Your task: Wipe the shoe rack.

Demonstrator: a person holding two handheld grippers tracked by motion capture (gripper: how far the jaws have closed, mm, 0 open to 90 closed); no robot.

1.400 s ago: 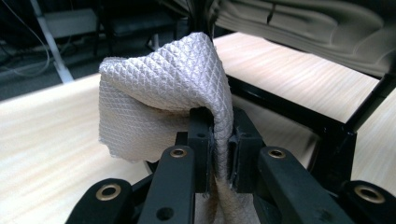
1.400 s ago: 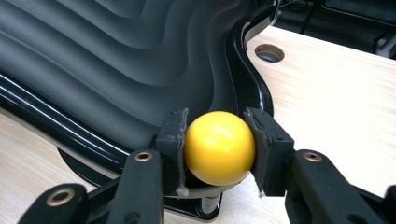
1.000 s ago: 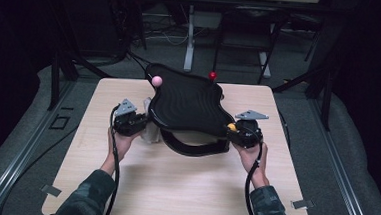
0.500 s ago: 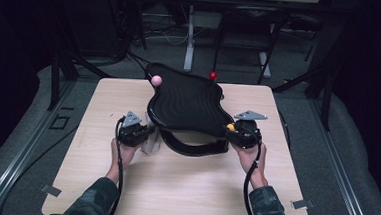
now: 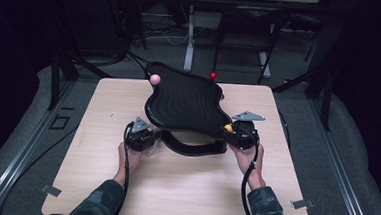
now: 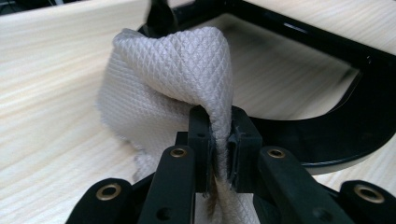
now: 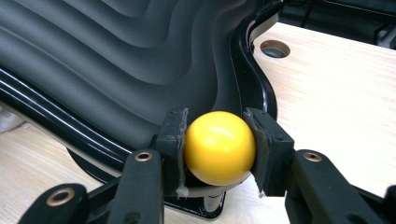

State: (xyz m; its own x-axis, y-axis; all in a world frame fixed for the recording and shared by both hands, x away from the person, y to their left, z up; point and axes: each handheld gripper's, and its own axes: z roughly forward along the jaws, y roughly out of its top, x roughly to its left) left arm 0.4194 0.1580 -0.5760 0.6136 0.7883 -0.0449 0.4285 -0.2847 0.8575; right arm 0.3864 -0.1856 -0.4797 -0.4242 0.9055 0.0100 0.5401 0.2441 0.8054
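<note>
left gripper (image 6: 219, 144): jaws pinched tight on a fold of white quilted cloth (image 6: 173, 88), cloth bunches up above the pads and hangs down btw them, rest of it drapes on the table (image 6: 51, 93). in high view the left gripper (image 5: 144, 137) sits low at the near-left edge of the black tray (image 5: 186, 104), cloth (image 5: 152, 146) is a pale bit just beside it, touching the tabletop. left hand (image 5: 128, 156) behind it, forearm comes in from near side.

right gripper (image 7: 219, 149): jaws clamped on a yellow ball (image 7: 219, 147), one pad each side, ball fills the gap. ball sits at the tray rim, on a short stem as far as i can tell. in high view right gripper (image 5: 234, 133) is at the tray's near-right corner w/ yellow ball (image 5: 228, 128) at its tip, right hand (image 5: 245, 158) behind it.

tray: black, wavy ribbed surface, glossy rim, mid table, raised on a black curved base (image 5: 193, 147) that shows under its near edge. pink ball (image 5: 154, 79) at far-left corner, red ball (image 5: 213, 77) at far-right corner. round hole (image 7: 274, 48) in the tabletop right of the tray in right gripper view.

table (image 5: 283, 193): light wood, dark floor around it.
</note>
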